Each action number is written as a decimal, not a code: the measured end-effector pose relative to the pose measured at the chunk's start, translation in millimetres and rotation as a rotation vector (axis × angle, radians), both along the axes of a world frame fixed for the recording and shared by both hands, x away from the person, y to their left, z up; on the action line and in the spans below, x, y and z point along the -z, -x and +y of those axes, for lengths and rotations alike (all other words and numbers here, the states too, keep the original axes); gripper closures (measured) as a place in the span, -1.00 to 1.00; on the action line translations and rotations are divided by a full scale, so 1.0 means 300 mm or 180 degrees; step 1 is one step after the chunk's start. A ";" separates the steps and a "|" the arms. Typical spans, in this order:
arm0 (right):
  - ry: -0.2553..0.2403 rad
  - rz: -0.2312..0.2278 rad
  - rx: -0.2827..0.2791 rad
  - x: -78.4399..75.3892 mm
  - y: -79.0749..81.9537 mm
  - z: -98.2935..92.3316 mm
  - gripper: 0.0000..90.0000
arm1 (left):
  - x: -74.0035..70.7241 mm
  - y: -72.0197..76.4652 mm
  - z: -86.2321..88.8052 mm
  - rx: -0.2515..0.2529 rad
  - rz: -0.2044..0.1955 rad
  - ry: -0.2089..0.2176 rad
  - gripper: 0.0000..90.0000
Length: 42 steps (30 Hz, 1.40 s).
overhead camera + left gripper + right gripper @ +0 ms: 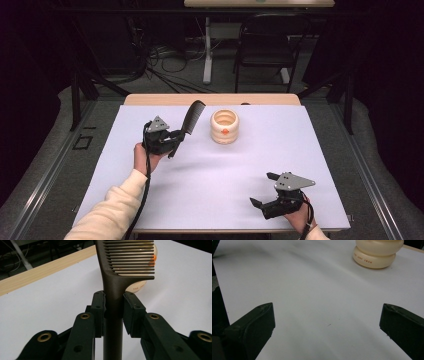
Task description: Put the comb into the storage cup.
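A black comb [193, 116] is held up off the white table [215, 170] at the left, its toothed end pointing toward the far side. My left gripper [176, 142] is shut on the comb's handle [113, 305], with both pads pressing its sides. Just right of the comb stands a cream ribbed holder [224, 126] with an orange mark; it sits behind the comb's teeth [130, 257] in the left gripper view. My right gripper [264, 189] rests near the front right of the table, open and wide, with nothing between its fingers. The holder [377, 253] is far ahead of it.
A wooden strip [210, 99] edges the table's far side. Beyond it are a black chair [267, 42], a desk leg [207, 50] and loose cables on the floor. Bare white tabletop lies between the two grippers.
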State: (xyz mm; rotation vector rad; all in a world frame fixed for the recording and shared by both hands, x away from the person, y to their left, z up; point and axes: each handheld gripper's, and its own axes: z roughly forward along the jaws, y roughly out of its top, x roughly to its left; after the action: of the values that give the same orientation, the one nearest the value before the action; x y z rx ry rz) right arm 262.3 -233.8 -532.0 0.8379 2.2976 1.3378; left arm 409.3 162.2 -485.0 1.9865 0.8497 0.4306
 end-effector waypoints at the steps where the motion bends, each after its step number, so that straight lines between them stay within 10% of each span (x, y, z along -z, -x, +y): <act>1: 0.0000 0.0000 0.0000 0.000 0.000 0.000 -1.00 | 0.000 0.000 0.000 0.0000 0.0000 0.0000 0.60; 42: 0.0012 0.0021 -0.0011 0.003 0.000 -0.001 -1.00 | -0.049 -0.086 -0.089 -0.0061 -0.0133 0.0054 0.60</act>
State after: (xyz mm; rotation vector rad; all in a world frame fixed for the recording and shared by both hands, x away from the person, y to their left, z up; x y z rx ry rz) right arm 262.4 -234.0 -532.9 0.8388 2.3067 1.3339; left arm 435.2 135.6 -470.2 1.9485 0.8443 0.4728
